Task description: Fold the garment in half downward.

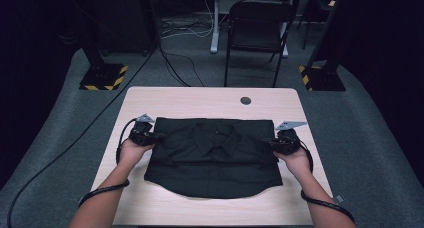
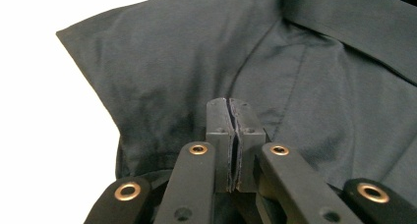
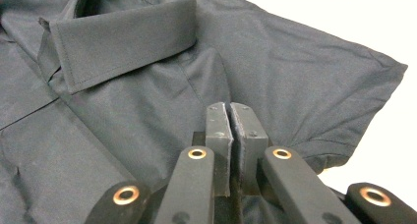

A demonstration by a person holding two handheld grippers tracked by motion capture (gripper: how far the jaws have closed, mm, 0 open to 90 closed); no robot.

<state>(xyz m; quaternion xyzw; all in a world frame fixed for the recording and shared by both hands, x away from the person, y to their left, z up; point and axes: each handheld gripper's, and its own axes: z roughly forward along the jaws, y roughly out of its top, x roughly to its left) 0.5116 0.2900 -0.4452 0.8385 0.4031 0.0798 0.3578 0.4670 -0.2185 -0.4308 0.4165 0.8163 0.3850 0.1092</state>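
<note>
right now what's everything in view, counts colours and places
dark collared button-up shirt: 1, black, laid flat across the table's middle, collar toward the far edge
light wooden table: 1, pale wood, centre
round cable grommet: 1, grey, table's far edge
black chair: 1, behind the table
stand bases with yellow-black stripes: 2, floor, far left and far right
floor cables: several, black and white
left gripper: 1, black, shut at shirt's left side
right gripper: 1, black, shut at shirt's right side

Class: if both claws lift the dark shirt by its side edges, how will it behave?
The shirt would likely sag in the middle; its thin cloth already creases near the left claw. It is probably light. The folded sleeves may fall open by the right claw.
</note>
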